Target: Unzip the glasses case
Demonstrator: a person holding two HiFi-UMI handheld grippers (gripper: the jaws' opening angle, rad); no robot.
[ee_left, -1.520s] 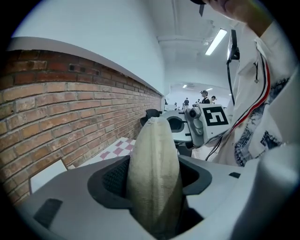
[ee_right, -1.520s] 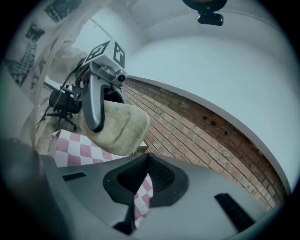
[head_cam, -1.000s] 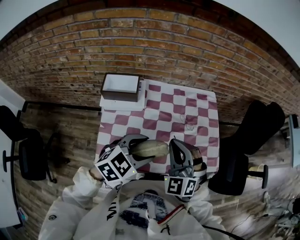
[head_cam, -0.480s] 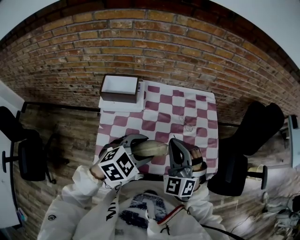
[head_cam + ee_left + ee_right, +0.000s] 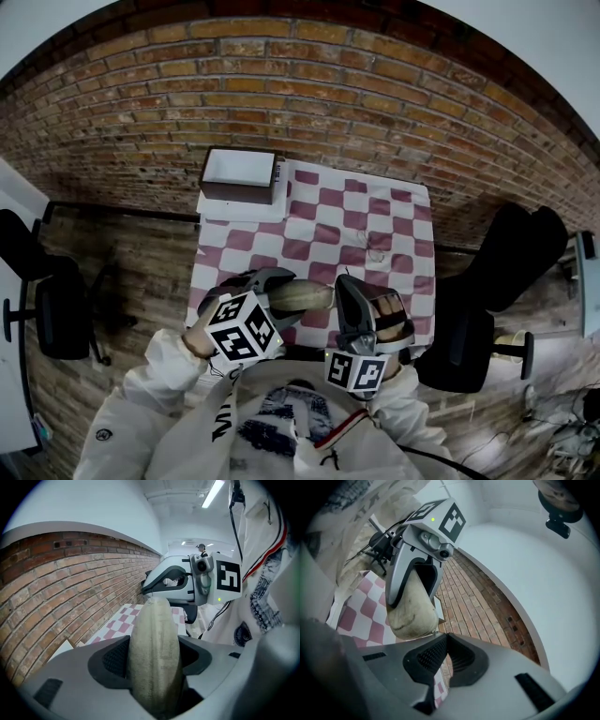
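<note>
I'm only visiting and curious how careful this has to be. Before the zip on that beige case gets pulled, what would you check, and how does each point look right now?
1. Left gripper clamped on the glasses case: ok, its jaws press on both sides.
2. Right gripper closed: ok, its jaws are together at the case's end.
3. Zip pull caught between the right jaws: cannot tell, it is too small to make out.
4. Case held clear of the checked cloth: ok, it hangs in the air between the two grippers.
5. Case closed: ok, no gap shows along it.
6. Box out of the way: ok, it sits at the table's far corner.
</note>
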